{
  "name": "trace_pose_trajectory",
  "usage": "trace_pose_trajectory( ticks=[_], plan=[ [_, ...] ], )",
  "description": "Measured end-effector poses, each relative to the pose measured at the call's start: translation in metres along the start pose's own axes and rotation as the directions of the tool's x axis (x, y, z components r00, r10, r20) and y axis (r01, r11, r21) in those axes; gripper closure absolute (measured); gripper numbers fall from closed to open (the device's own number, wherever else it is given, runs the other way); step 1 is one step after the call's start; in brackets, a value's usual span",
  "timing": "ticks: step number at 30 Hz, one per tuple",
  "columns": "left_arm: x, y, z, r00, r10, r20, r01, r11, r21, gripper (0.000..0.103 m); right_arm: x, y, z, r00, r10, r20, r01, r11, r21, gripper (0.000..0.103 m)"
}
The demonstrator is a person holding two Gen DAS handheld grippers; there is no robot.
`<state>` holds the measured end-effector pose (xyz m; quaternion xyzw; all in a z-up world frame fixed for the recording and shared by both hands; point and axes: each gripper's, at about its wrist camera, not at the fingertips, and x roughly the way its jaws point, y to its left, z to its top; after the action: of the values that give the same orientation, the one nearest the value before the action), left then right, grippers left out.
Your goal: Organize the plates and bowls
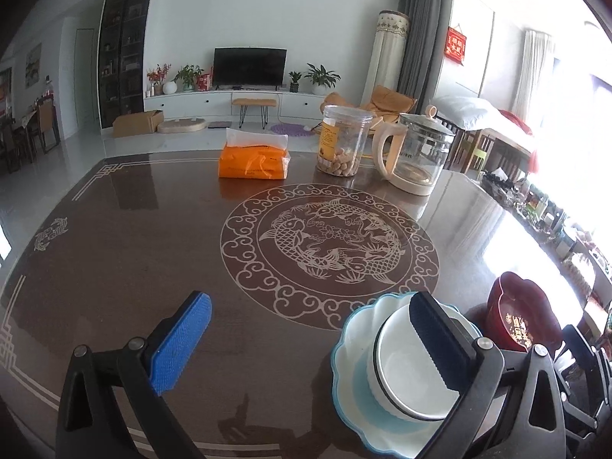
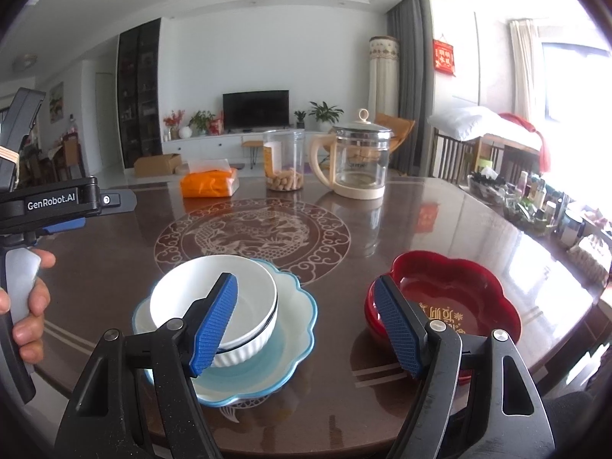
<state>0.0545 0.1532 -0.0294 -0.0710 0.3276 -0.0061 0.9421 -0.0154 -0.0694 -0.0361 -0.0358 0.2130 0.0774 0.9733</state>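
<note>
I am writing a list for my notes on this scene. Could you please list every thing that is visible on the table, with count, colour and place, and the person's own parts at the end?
white bowl: one, white, sits in the plate
plate: one, light blue scalloped, near table edge
red dish: one, red lobed, right of the plate
tissue pack: one, orange, far side
jar: one, clear, beside the tissue pack
kettle: one, glass and cream, right of the jar
table: one, dark brown, fish pattern
left gripper: open, empty
right gripper: open, empty
hand: one, on the left gripper's handle
</note>
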Motion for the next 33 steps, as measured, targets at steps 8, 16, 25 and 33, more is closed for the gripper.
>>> trace_pose_trajectory(
  ticks=[8, 16, 25, 33],
  plan=[
    [-0.008, 0.008, -0.014, 0.995, -0.073, -0.073, 0.069, 0.995, -0.067, 0.000, -0.022, -0.003, 0.000, 0.997, -0.043, 0.062, 0.042, 0.999, 0.005, 0.026],
    [-0.056, 0.022, -0.051, 1.000, 0.012, -0.007, -0.013, 0.995, -0.097, 0.000, -0.045, 0.008, -0.001, 0.992, -0.029, 0.123, 0.035, 0.998, -0.052, 0.026],
    [-0.109, 0.004, -0.076, 0.999, 0.014, 0.033, -0.012, 0.998, -0.063, 0.000, -0.072, 0.005, -0.003, 0.983, -0.003, 0.183, 0.015, 0.998, -0.061, 0.022],
    [-0.126, -0.013, -0.084, 0.999, -0.018, 0.026, 0.019, 1.000, -0.021, 0.000, -0.095, -0.006, -0.002, 0.983, -0.015, 0.185, 0.013, 1.000, 0.011, 0.022]
  ],
)
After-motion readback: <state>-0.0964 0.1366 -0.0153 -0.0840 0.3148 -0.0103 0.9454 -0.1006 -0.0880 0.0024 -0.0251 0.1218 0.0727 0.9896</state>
